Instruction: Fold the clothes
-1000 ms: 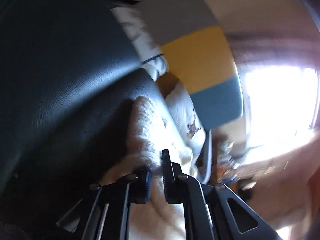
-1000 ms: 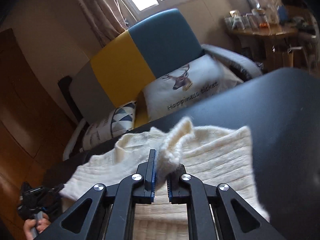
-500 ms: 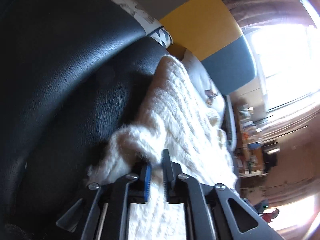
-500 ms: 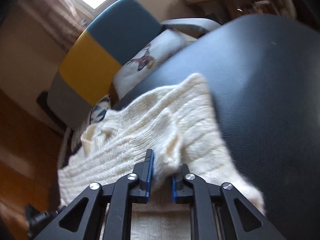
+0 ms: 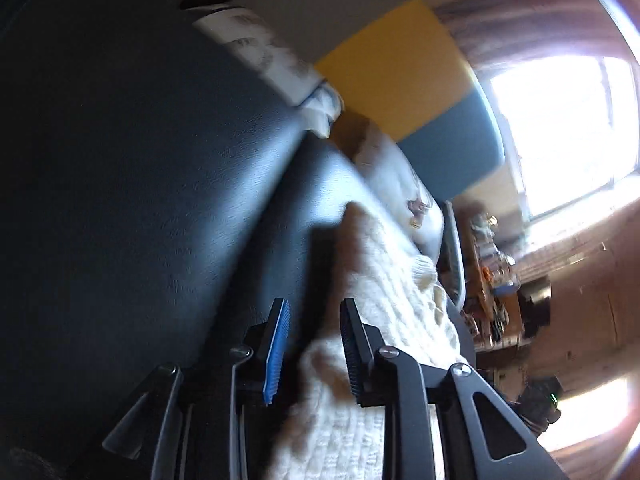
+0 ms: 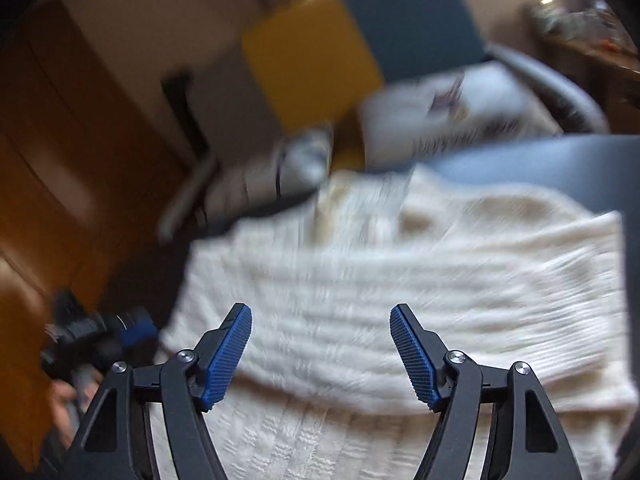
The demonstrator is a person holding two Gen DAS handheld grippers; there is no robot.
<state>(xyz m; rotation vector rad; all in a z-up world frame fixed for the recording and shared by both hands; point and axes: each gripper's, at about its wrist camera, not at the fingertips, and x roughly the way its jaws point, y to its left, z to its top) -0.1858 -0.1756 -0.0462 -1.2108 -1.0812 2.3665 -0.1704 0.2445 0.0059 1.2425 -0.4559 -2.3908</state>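
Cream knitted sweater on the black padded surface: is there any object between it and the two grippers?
Nothing visible. The cream knitted sweater lies directly under the open right gripper. The left gripper, jaws just opened, has the sweater's edge between its fingers, unpinched. The black padded surface beside it is bare.

Both wrist cameras look close and steeply down along their fingers over the cream sweater (image 5: 384, 280) (image 6: 400, 288), sharing the colour-block sofa (image 5: 400, 72) (image 6: 360, 40) beyond.
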